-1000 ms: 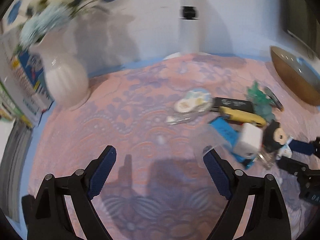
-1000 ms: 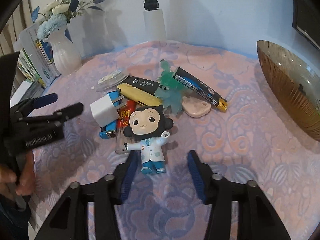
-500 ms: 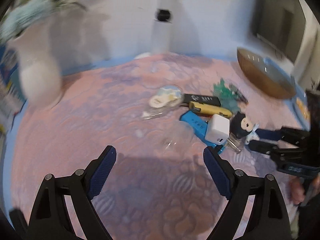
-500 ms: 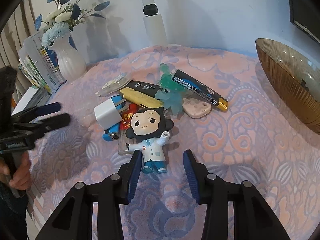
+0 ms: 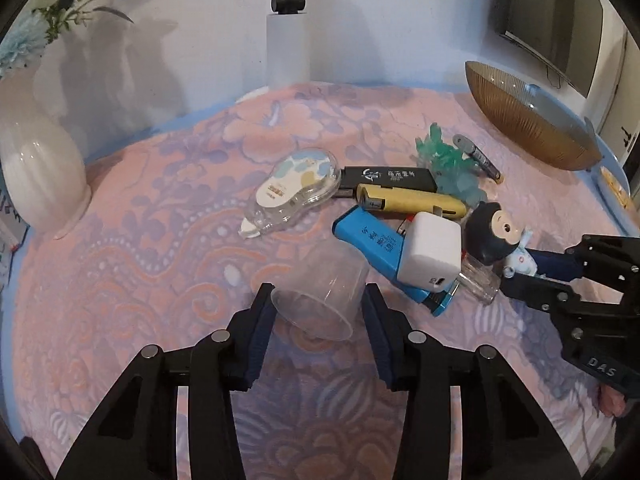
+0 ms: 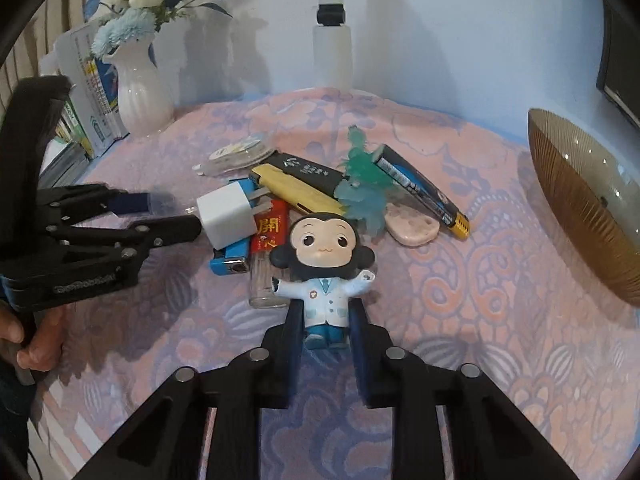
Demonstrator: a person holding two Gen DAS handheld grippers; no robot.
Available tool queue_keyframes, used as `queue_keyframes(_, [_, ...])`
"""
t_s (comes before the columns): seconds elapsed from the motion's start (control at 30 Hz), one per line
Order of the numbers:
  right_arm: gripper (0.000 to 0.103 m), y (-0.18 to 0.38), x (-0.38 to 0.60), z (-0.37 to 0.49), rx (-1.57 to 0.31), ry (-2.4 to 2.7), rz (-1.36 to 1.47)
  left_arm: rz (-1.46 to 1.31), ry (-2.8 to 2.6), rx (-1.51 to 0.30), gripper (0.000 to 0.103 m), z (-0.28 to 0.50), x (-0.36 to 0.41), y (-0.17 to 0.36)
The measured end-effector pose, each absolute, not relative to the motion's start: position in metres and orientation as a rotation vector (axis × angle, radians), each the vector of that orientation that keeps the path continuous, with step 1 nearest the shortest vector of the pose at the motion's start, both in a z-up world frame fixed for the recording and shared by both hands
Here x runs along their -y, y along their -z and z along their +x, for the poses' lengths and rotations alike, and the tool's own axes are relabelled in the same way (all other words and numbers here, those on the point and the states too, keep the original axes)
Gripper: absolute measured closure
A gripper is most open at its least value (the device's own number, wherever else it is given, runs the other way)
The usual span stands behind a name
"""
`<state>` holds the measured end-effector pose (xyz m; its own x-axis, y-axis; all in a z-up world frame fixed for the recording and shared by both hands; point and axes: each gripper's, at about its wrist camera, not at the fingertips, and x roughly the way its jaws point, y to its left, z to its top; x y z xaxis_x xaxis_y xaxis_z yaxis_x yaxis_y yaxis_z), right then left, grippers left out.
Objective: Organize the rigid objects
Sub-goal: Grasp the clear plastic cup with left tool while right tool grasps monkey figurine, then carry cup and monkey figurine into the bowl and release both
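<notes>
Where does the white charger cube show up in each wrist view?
Left wrist: the white charger cube sits right of centre, atop the blue lighter.
Right wrist: the cube sits left of centre, beside the left claw.
Shared landmark: the monkey figurine beside it.

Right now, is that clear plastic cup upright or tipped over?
Tipped: the clear cup lies sideways on the cloth, its round rim facing the camera.

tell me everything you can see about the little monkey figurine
The monkey figurine looks like glossy plastic: big dark head, pale face, white coat with a blue tie, blue legs, arms spread. It lies on the patterned cloth, head resting against the lighters. The right gripper is shut on its lower body.
</notes>
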<state>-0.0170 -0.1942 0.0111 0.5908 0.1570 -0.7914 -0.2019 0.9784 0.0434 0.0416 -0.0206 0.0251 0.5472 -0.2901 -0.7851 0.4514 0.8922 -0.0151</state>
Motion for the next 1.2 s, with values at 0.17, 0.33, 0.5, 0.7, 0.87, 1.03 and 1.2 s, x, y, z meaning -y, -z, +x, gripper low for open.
queue_keyframes(0.17, [0.082,-0.017,0.206,-0.029,-0.908,-0.228,0.011,0.154,0.450,-0.834,0.063,0.022,0.013,-0.041])
queue_keyframes(0.33, [0.082,-0.024,0.222,-0.069,-0.912,-0.228,0.012,0.131,0.448,-0.808,0.063,-0.012,0.017,-0.048])
queue_keyframes(0.5, [0.082,-0.019,0.233,-0.114,-0.932,-0.241,0.019,0.070,0.470,-0.821,0.062,-0.034,0.021,-0.040])
queue_keyframes(0.7, [0.079,-0.017,0.235,-0.112,-0.972,-0.252,0.083,0.098,0.451,-0.832,0.062,-0.035,0.025,-0.034])
queue_keyframes(0.87, [0.078,-0.013,0.226,-0.096,-0.985,-0.217,0.085,0.081,0.452,-0.845,0.062,-0.034,0.023,-0.032])
queue_keyframes(1.03, [0.044,-0.013,0.225,-0.089,-0.990,-0.237,0.169,0.122,0.453,-0.854,0.062,-0.035,0.031,-0.029])
queue_keyframes(1.2, [0.062,-0.015,0.217,-0.087,-0.978,-0.180,0.138,0.137,0.448,-0.856,0.062,-0.036,0.033,-0.028])
